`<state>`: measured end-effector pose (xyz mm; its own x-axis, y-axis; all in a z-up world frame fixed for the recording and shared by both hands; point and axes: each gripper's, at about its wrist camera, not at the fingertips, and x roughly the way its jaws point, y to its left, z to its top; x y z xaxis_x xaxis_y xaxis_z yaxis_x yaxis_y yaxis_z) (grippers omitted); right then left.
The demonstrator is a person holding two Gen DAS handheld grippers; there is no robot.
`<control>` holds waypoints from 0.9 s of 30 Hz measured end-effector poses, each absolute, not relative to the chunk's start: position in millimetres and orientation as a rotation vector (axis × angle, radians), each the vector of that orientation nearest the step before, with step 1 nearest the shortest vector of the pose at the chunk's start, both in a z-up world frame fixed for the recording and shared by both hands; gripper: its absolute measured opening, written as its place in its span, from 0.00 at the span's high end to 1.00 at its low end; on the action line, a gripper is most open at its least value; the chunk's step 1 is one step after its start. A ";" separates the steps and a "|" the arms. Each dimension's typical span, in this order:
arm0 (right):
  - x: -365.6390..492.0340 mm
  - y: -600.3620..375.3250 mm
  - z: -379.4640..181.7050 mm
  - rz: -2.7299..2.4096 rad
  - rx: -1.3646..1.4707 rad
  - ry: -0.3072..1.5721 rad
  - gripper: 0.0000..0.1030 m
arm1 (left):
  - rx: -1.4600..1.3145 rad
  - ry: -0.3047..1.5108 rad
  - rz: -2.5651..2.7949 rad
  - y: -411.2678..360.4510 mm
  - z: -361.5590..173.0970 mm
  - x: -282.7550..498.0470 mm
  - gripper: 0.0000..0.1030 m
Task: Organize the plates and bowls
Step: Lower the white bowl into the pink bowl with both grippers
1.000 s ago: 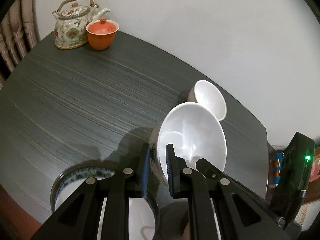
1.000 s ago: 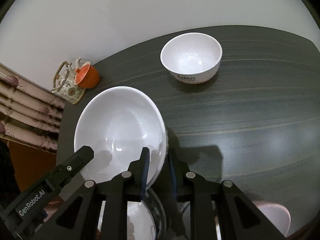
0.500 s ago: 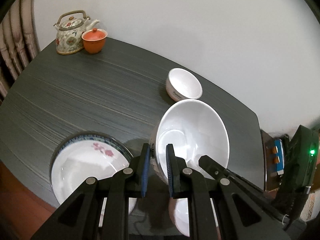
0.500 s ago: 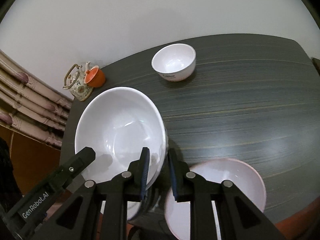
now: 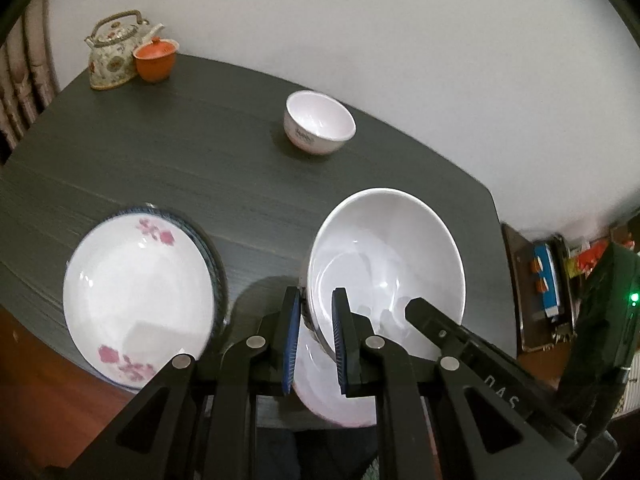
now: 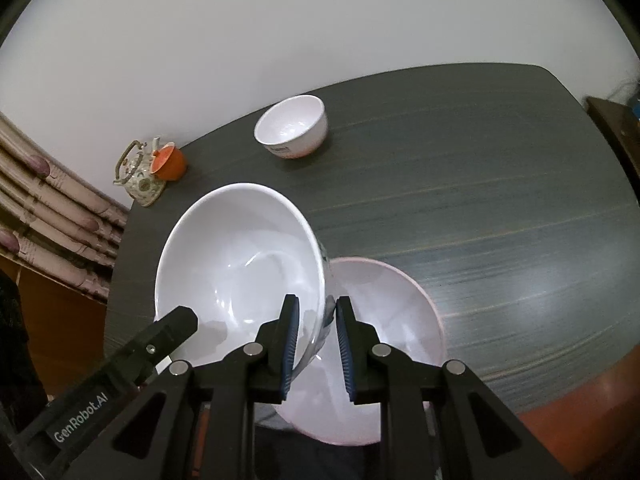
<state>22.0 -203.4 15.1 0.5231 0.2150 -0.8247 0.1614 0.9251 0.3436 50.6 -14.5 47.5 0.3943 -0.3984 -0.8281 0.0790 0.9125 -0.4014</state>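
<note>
Both claws — left claw (image 5: 314, 334), right claw (image 6: 316, 344) — clenched on big white bowl (image 5: 384, 264), held over pink bowl (image 6: 380, 344); plates (image 5: 140, 292) stacked near-left; small bowl (image 5: 320, 128) unsorted far.

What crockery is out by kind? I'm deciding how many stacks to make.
Bowls: 3 – large white bowl pinched at its rim by both the left gripper and the right gripper, pinkish bowl beneath it, small bowl.
Plates: 1 visible – floral plate.
Teapot: 1
Orange lidded cup: 1
Total: 6
</note>
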 end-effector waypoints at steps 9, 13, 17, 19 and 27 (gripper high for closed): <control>1.8 -217.6 7.7 0.003 0.426 1.048 0.81 | -0.283 1.173 -0.322 -35.9 37.8 32.1 0.88; -0.6 -219.2 -0.2 -0.002 0.430 1.064 0.81 | -0.274 1.190 -0.320 -40.9 34.0 28.2 0.88; 0.0 -220.8 -7.9 -0.011 0.440 1.079 0.81 | -0.269 1.212 -0.322 -43.5 28.8 27.8 0.88; -1.0 -222.5 -10.1 -0.014 0.439 1.084 0.81 | -0.260 1.221 -0.323 -46.4 25.8 27.6 0.88; 0.9 -222.4 -22.9 -0.031 0.437 1.114 0.81 | -0.245 1.265 -0.316 -49.3 13.5 28.4 0.88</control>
